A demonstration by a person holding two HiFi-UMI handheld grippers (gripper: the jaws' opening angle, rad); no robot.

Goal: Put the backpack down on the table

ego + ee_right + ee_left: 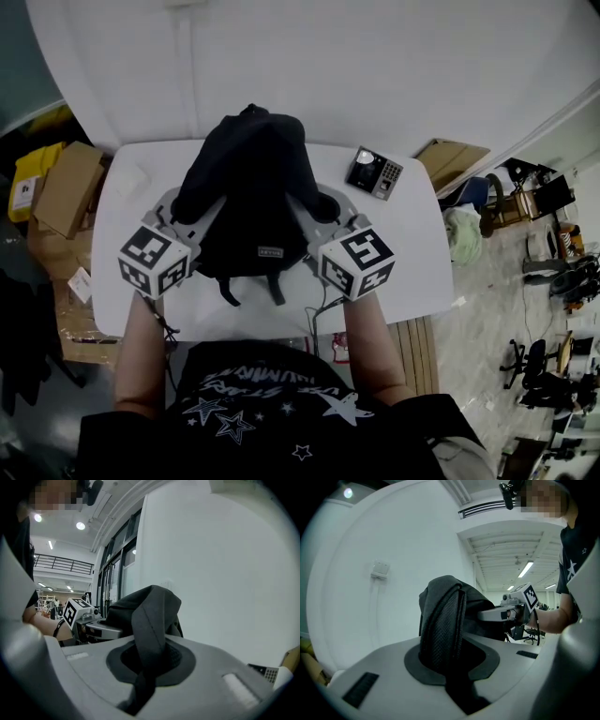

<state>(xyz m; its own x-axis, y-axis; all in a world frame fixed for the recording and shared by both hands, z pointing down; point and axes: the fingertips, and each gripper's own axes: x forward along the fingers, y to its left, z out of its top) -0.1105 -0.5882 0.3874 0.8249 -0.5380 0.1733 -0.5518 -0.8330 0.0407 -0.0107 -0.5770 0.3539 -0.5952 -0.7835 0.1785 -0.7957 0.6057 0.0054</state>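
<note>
One backpack (248,187), two grippers, one table (412,244). The backpack sits over the middle of the table, its top towards the wall (375,66); no view shows whether its base rests on the surface. It has two shoulder straps, one in each tool. The left gripper (187,211) is clamped on the left strap (440,630); the right gripper (328,214) is clamped on the right strap (150,620). In each gripper view the band runs up out of the closed jaws and fills the dark notch between them. Two thin tails (227,289) trail from the near edge of the backpack onto the white top.

One keypad (375,172) lies on the table near the far right corner, apart from the backpack; a cardboard box (66,187) stands on the floor just beside the table's left edge. The backpack's bulk lies between the two tools, though each gripper view catches the other's marker cube past it.

The backpack is black, soft cloth, rounded at the top; the left strap shows a coarse mesh weave, the right a smooth folded fabric. The table is white, smooth, with rounded corners; the tool bodies are pale grey plastic — matte, with dark pads around the jaws.
</note>
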